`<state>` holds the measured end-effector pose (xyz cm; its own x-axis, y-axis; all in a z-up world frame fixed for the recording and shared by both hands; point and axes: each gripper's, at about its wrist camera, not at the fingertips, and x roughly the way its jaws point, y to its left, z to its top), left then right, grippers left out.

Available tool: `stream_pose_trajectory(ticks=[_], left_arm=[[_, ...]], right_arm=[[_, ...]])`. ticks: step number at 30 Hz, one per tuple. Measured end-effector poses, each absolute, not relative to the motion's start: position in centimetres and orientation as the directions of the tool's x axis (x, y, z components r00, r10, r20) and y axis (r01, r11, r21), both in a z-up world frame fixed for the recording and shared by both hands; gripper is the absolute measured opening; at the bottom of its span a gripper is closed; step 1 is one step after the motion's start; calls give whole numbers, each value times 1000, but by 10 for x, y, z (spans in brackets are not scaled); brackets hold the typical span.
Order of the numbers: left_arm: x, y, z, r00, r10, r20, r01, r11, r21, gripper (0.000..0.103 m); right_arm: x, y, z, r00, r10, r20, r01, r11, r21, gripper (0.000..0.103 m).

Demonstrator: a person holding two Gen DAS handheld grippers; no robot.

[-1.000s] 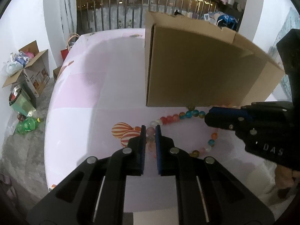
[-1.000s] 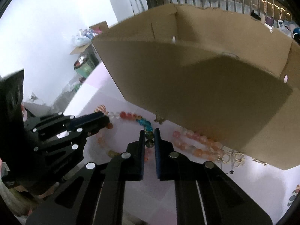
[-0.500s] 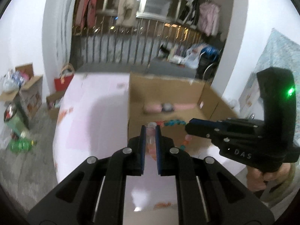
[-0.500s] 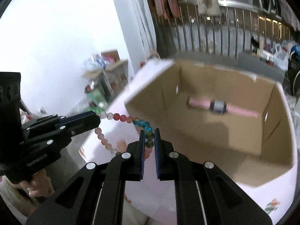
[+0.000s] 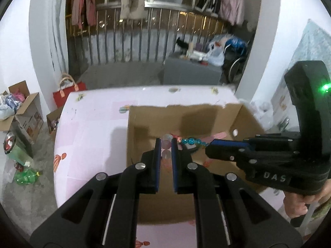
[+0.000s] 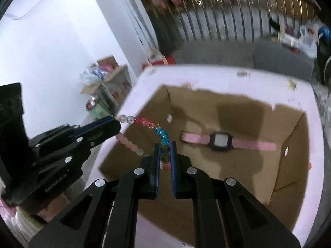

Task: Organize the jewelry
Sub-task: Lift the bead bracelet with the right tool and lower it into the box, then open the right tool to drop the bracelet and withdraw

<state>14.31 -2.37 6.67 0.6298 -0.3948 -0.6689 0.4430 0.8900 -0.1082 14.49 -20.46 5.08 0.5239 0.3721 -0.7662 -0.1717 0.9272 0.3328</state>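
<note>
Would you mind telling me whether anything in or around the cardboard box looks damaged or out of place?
The cardboard box has a ragged, torn far rim rather than a clean edge. Otherwise nothing stands out: the pink watch lies flat on its floor, and the bead necklace hangs intact over the box, pinched between the left gripper and right gripper.

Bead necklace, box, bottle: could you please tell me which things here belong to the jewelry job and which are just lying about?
Job:
- bead necklace, held by left gripper and right gripper
- cardboard box
- pink watch inside it

Lying about:
- green bottle
- red bag
- hanging clothes
</note>
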Motion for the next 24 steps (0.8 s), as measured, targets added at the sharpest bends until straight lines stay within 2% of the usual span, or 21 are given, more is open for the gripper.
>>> stream_pose_trajectory(ticks=[7,10,12,13,15,24], left_arm=[[164,-38,39,580,-320,-749,432,901,-51,9],[167,-41,33,588,-291,-754,418,908,-25,10],[165,-38,34,601,-295,-743,412,911,-28,20],[163,-37,36,610,-296,-735,410,912,-28,23],[159,-34,40,630,-293,-719,402,916,-22,26],[137,-17,64,703,-298,-646,356,933,-43,44]], right_arm=[[169,-201,9,390,320,-863,-87,946,311,10],[174,-204,-1,374,299,-878,-53,952,302,11],[175,-206,-1,380,294,-877,-46,953,300,12],[176,-207,-1,384,296,-874,-46,952,302,14],[173,-208,3,409,283,-868,-43,956,291,23],[142,-206,34,525,232,-819,-70,971,230,38]])
